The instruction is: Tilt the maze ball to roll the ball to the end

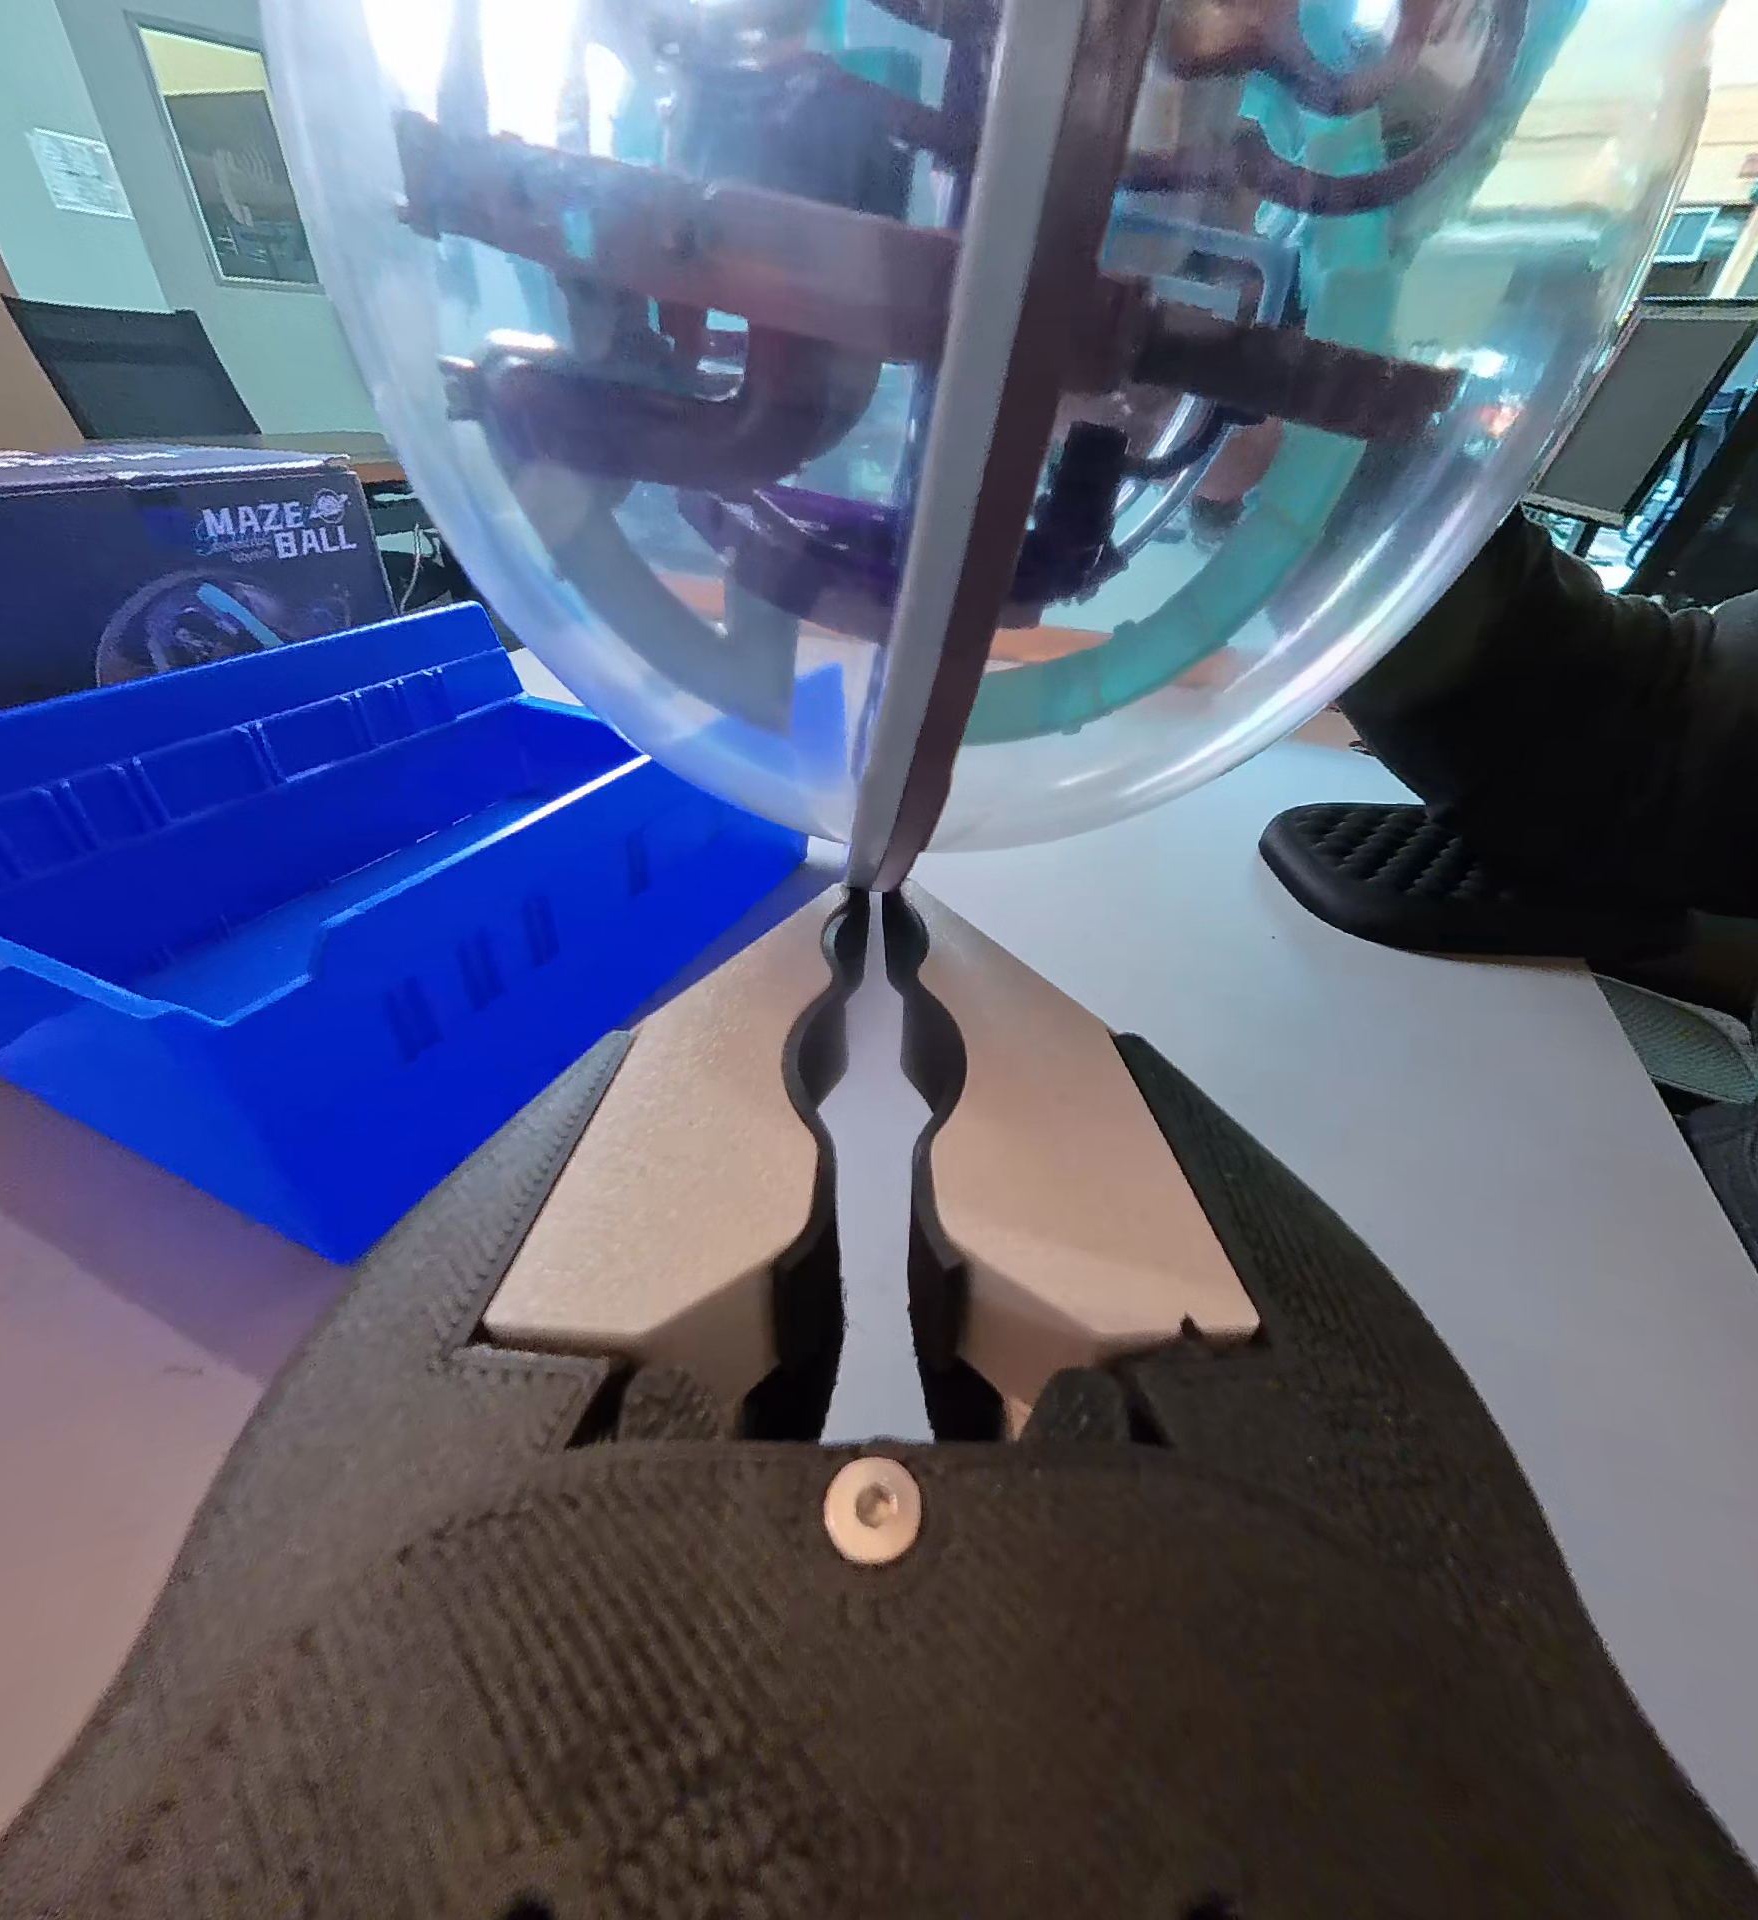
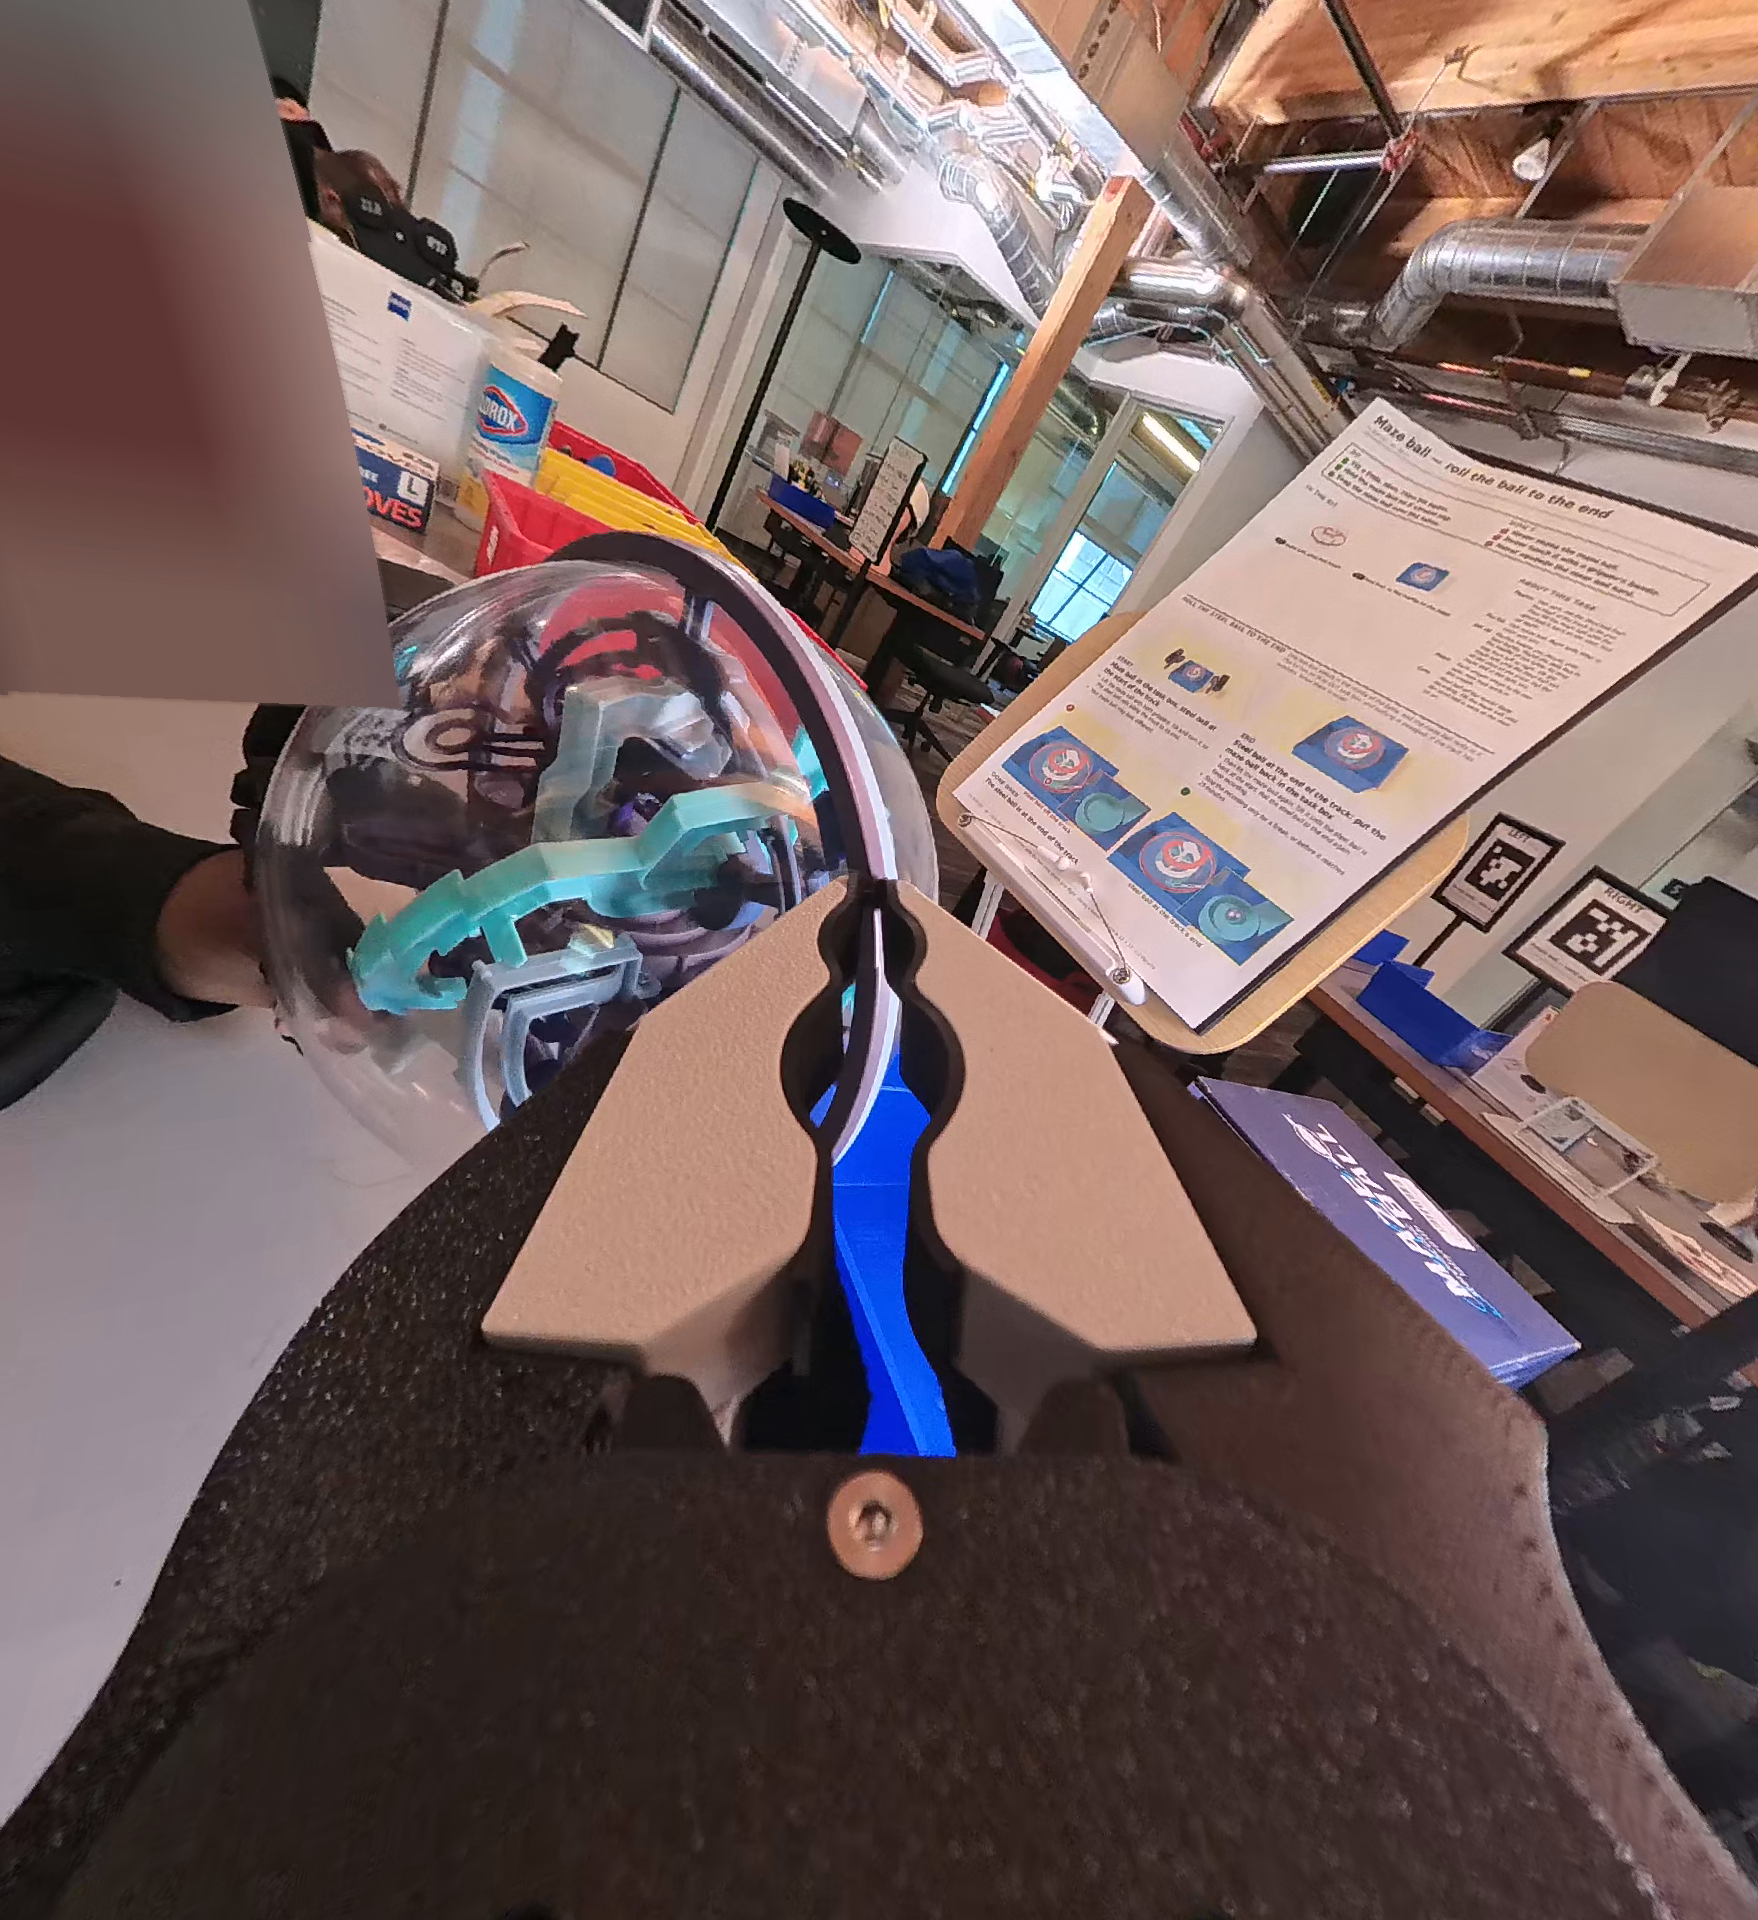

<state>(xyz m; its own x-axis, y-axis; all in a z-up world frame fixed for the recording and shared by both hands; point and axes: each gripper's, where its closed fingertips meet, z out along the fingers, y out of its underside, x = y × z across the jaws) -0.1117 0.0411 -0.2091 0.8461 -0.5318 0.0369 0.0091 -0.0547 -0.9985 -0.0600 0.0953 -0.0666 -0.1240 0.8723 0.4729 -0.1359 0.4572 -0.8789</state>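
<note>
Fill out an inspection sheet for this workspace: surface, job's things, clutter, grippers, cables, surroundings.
Surface: white table, mostly bare.
Job's things: clear maze ball held off the table by its rim; steel ball not made out.
Clutter: blue tray, dark product box, wipes canister, red and yellow bins.
Grippers: left gripper and right gripper both pinch the ball's rim.
Cables: nothing seen.
Surroundings: instruction board, marker cards, office chairs, a person's dark sleeve.
</note>
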